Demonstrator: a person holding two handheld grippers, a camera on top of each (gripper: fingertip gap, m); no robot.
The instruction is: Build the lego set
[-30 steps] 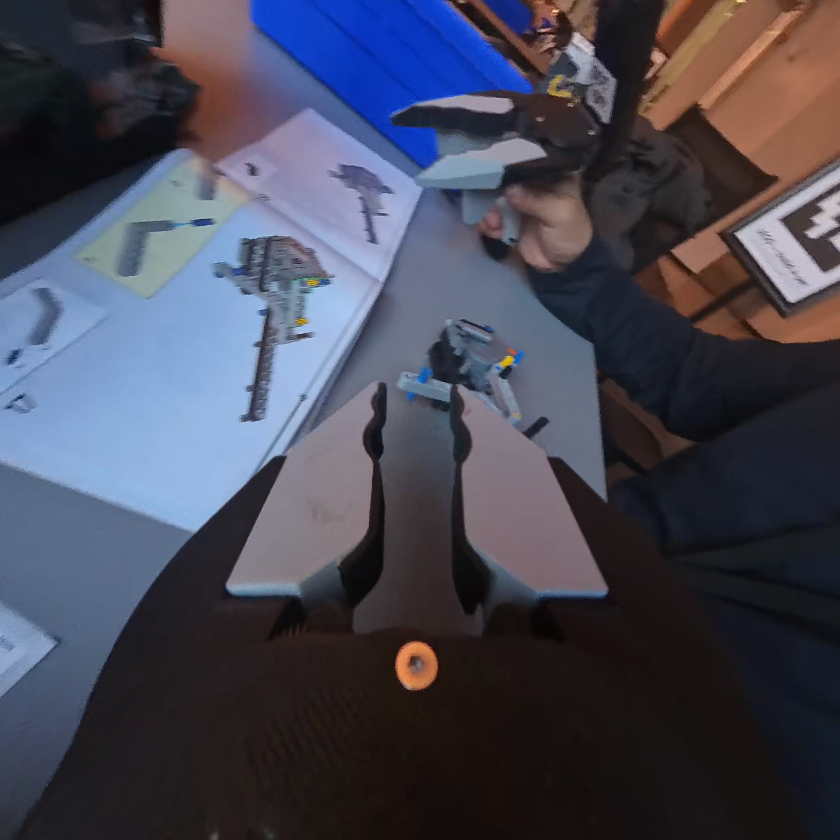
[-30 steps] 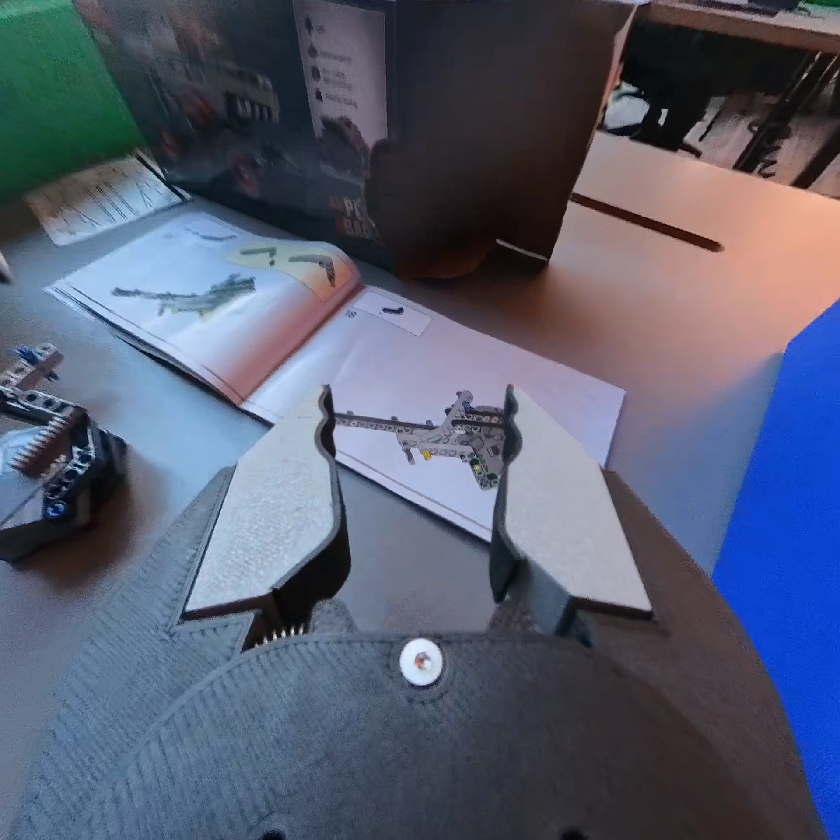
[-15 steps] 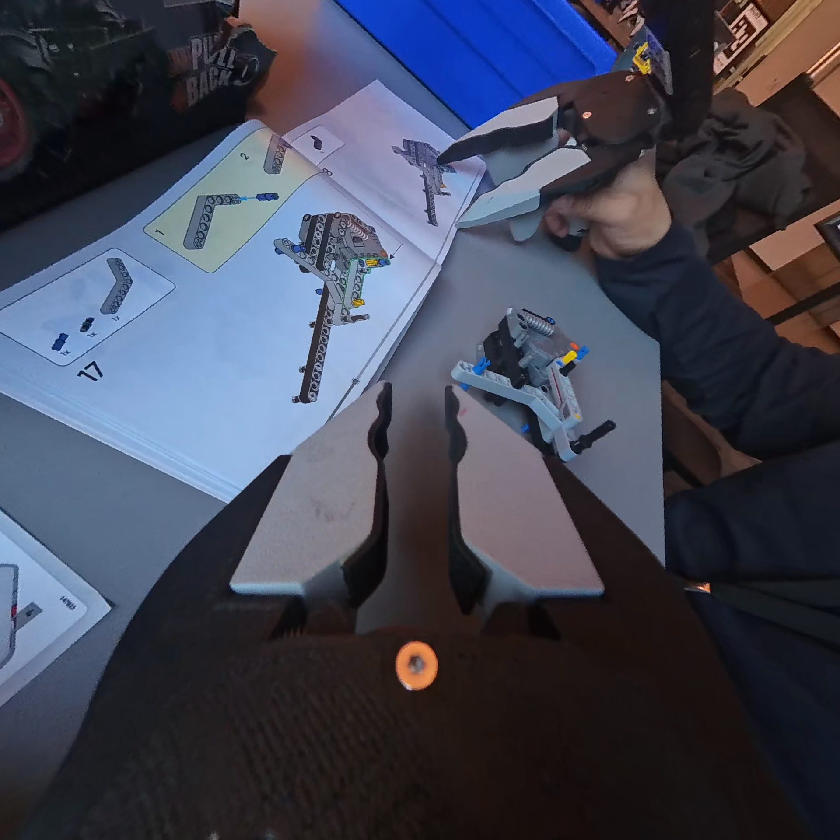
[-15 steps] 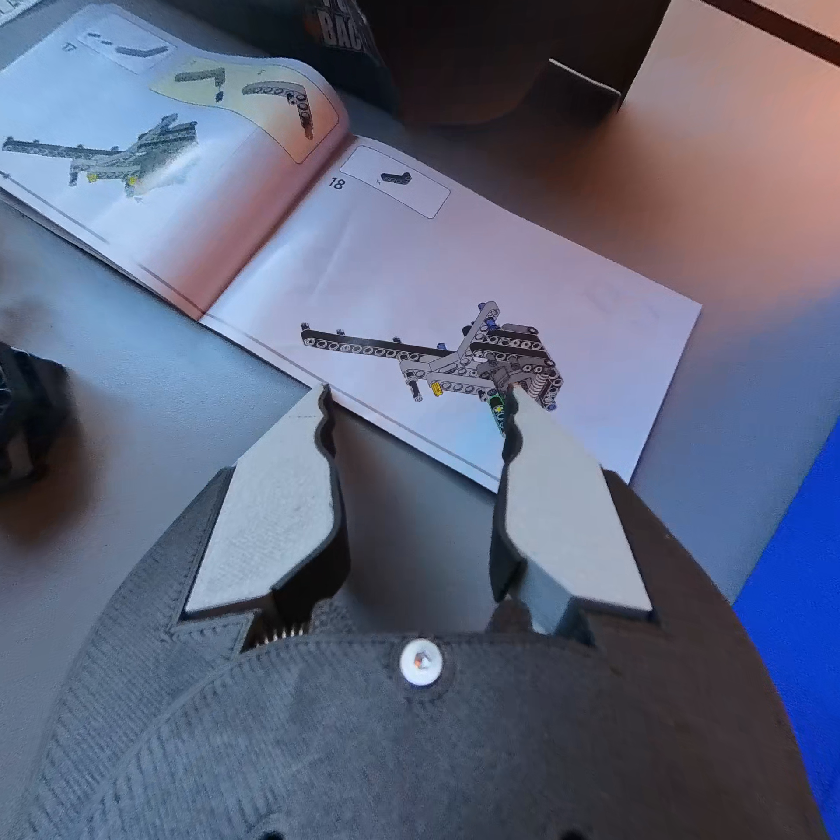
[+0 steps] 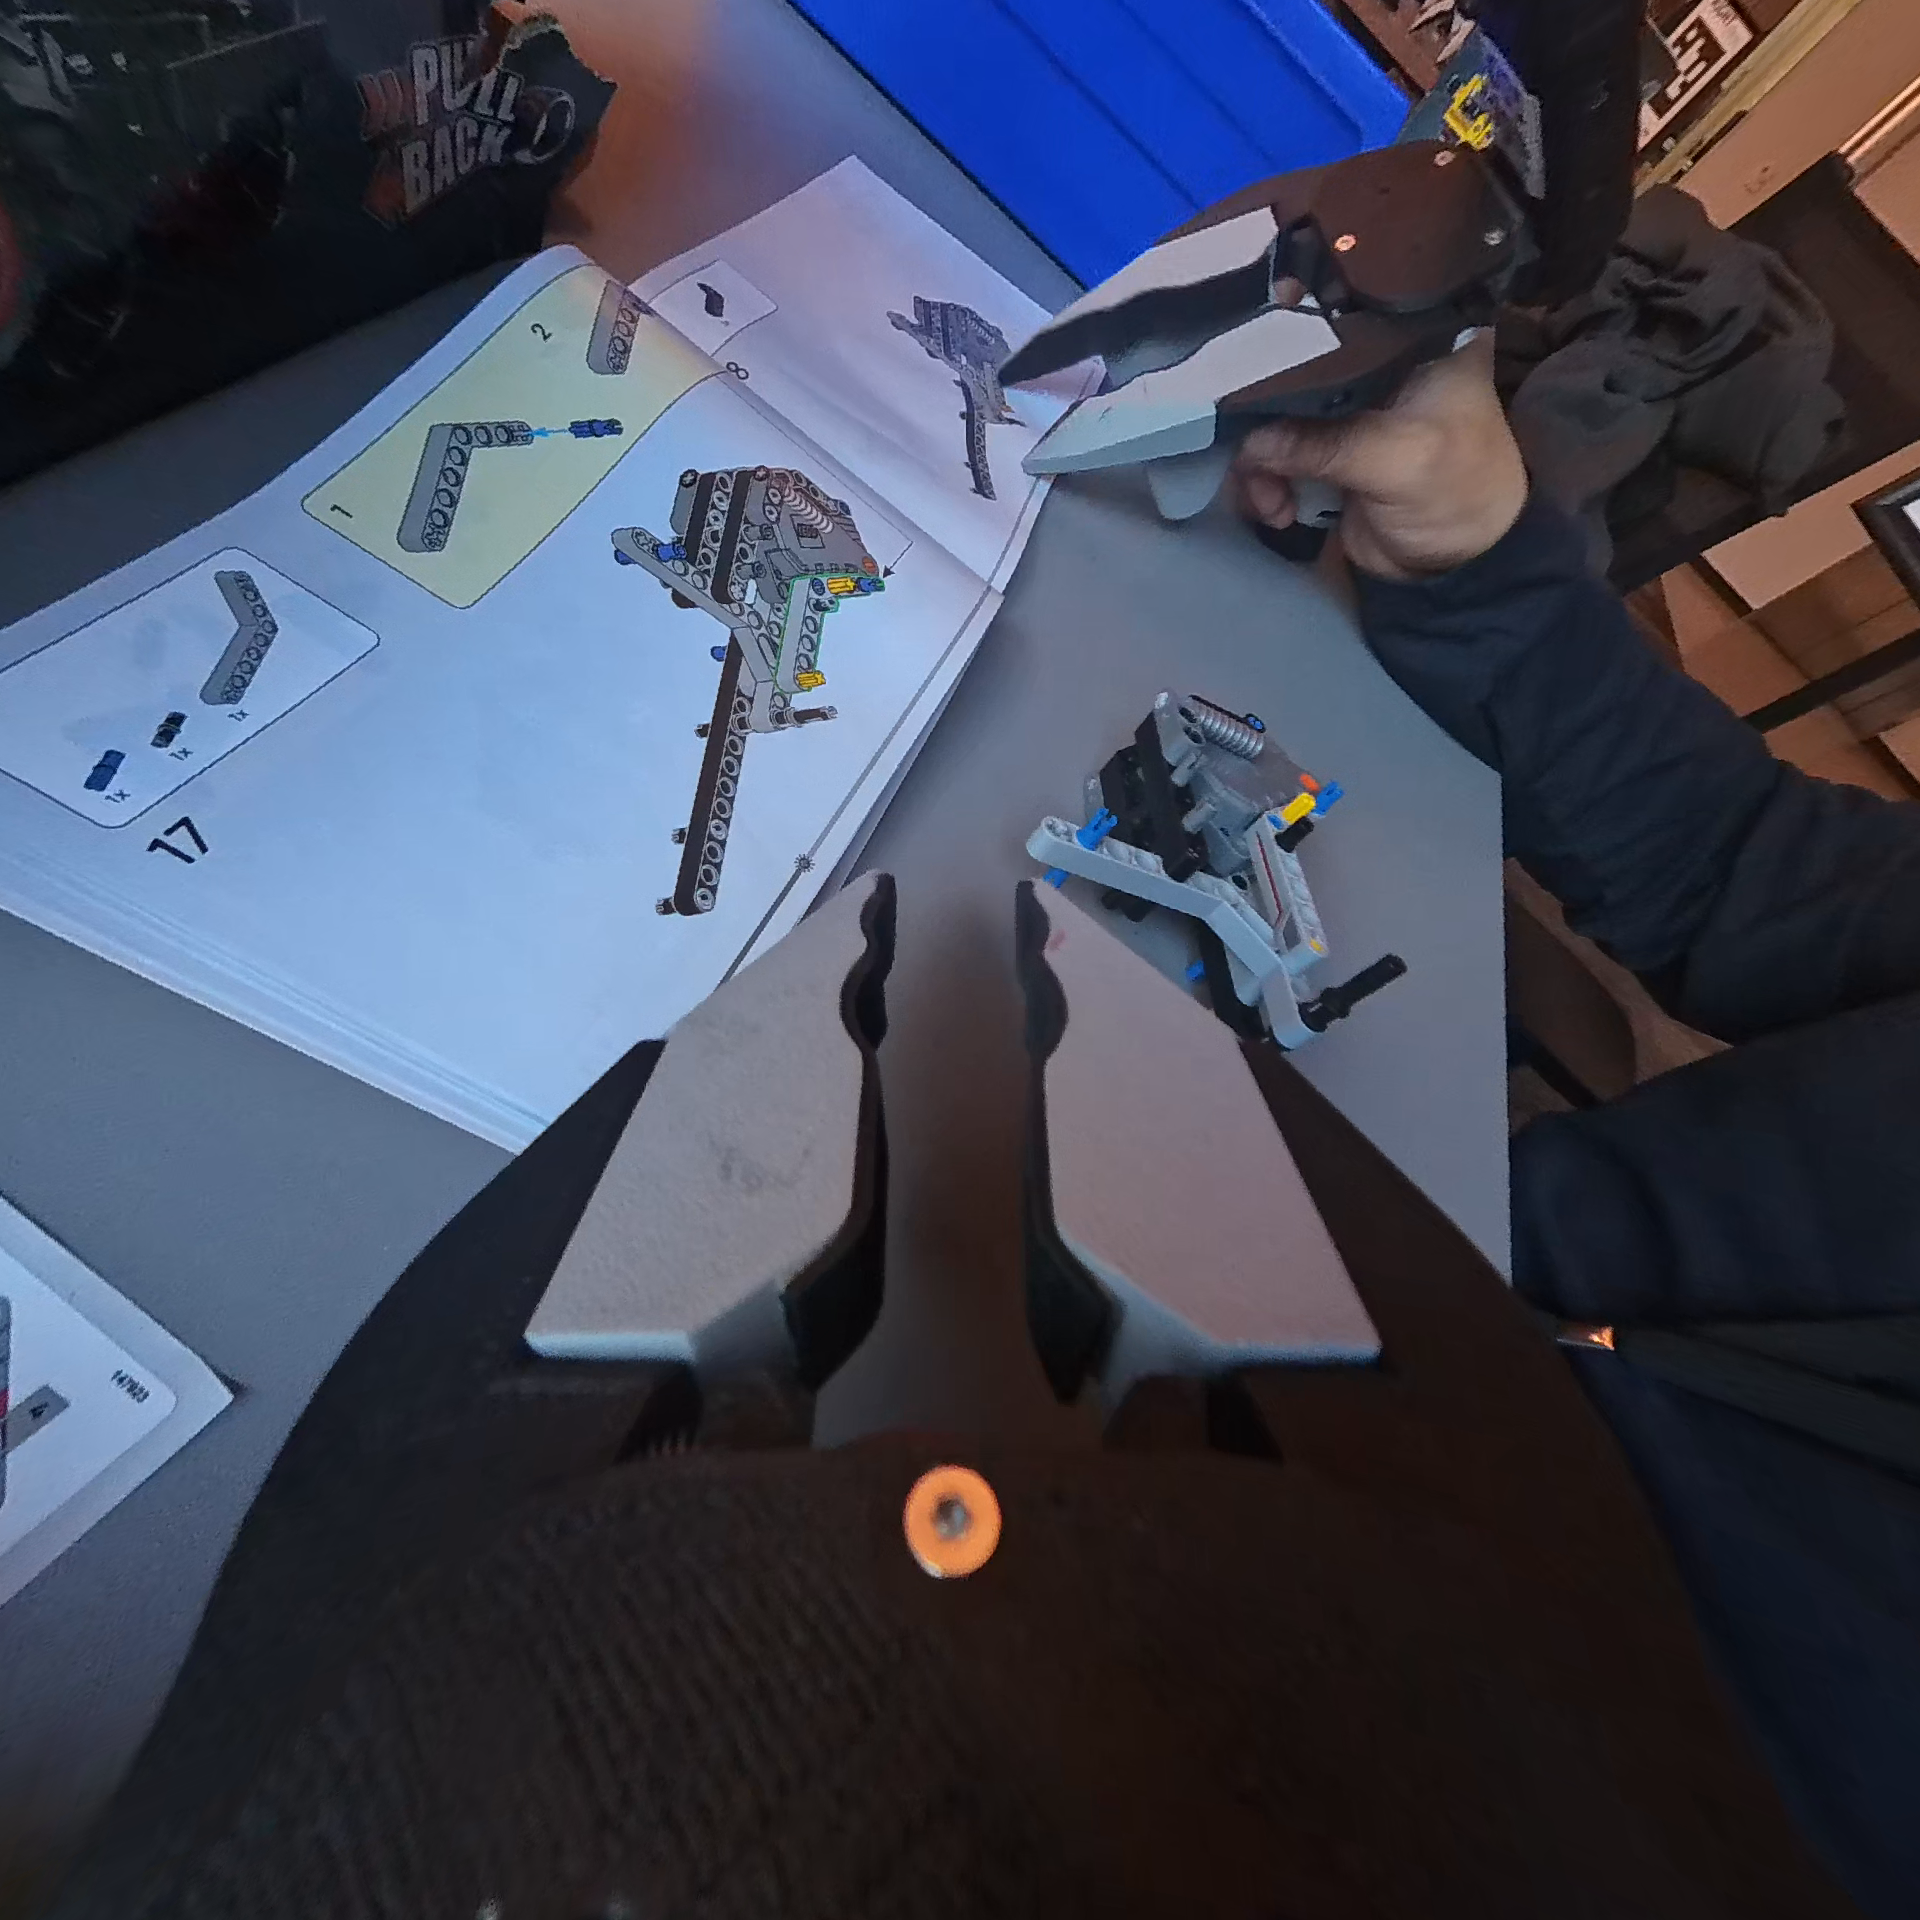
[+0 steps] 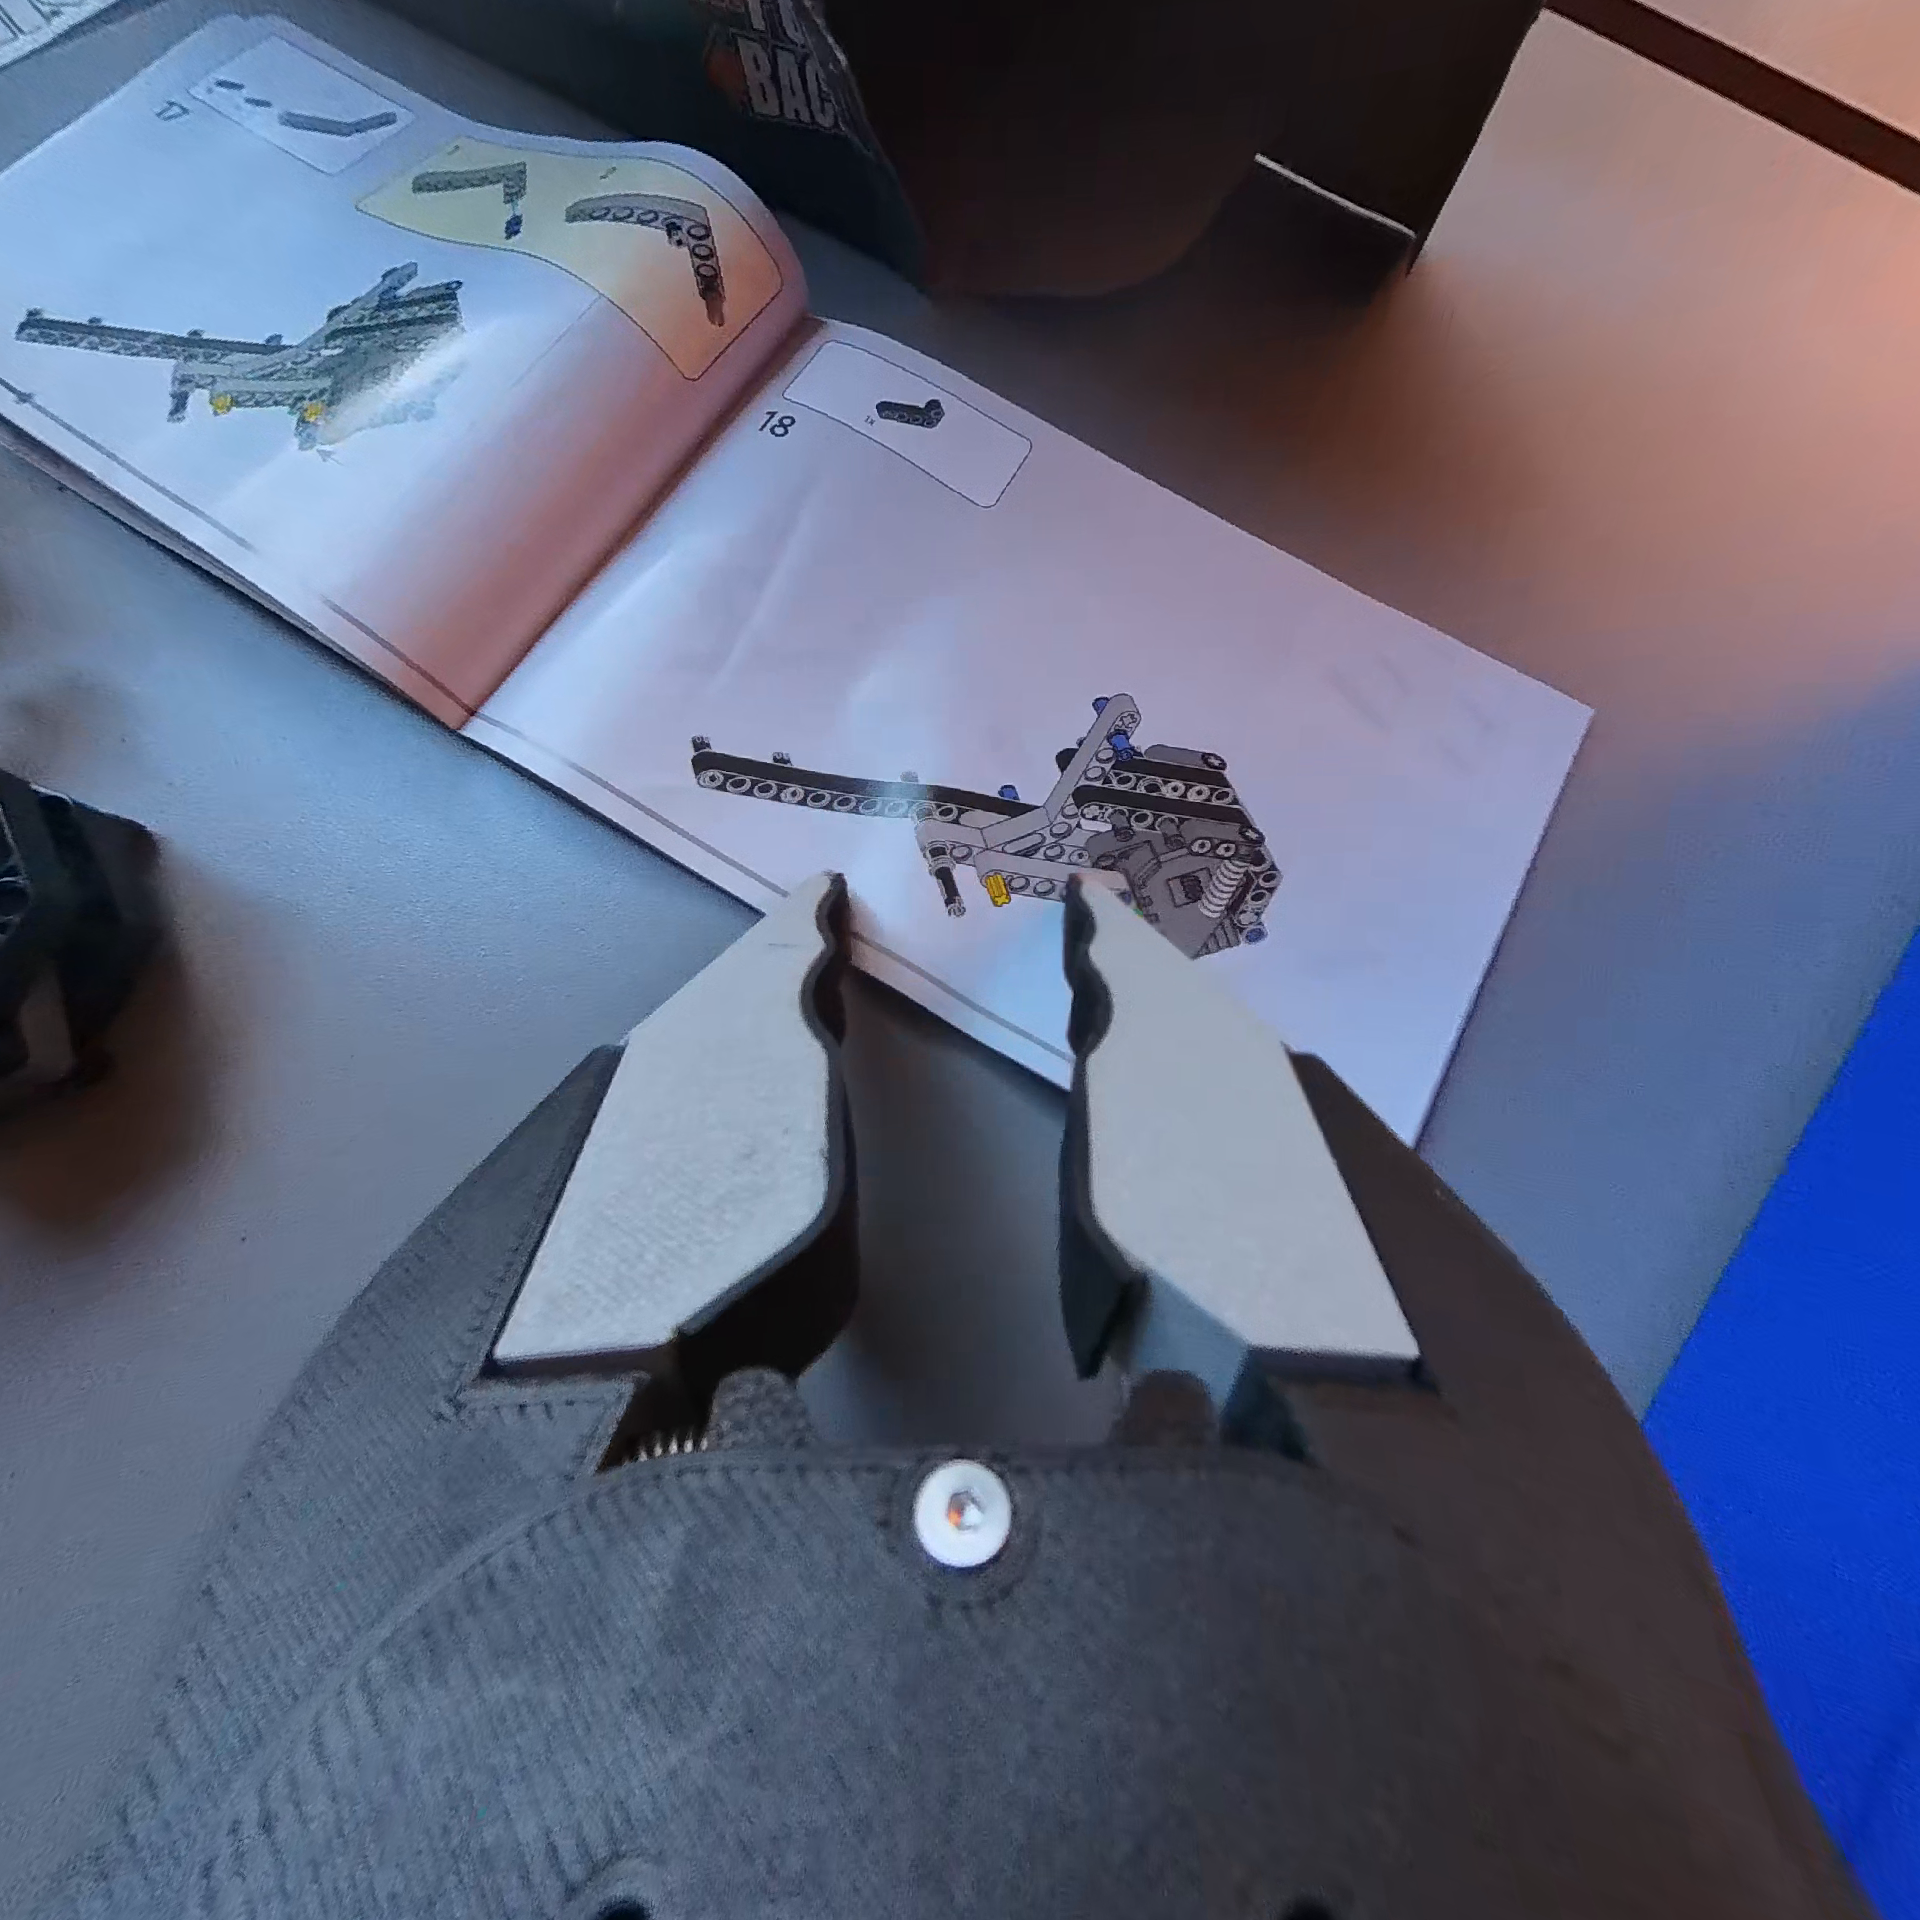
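A small part-built lego model (image 5: 1205, 852), grey, black and white with blue and yellow pins, lies on the grey table just right of my left gripper's tips. My left gripper (image 5: 954, 899) is open a little and empty, above bare table. The open instruction booklet (image 5: 499, 644) lies to its left. My right gripper (image 6: 951, 888) is open and empty, its tips over the near edge of the booklet's right page (image 6: 1039, 675). The right gripper also shows in the left wrist view (image 5: 1132, 374), held by a hand. The model shows only as a dark blur in the right wrist view (image 6: 52, 935).
The dark lego box (image 5: 208, 156) stands behind the booklet and shows in the right wrist view (image 6: 1039, 125). A blue bin (image 5: 1091, 114) is at the back right, also in the right wrist view (image 6: 1808, 1403). A loose sheet (image 5: 62, 1392) lies at the left. The table edge (image 5: 1504, 1039) runs by the person's sleeve. My hands' fingertips stand some 25 cm from each other.
My right gripper has dropped toward the booklet's right page and its jaws have narrowed. My left gripper has drawn closer to the table and the model, still slightly open.
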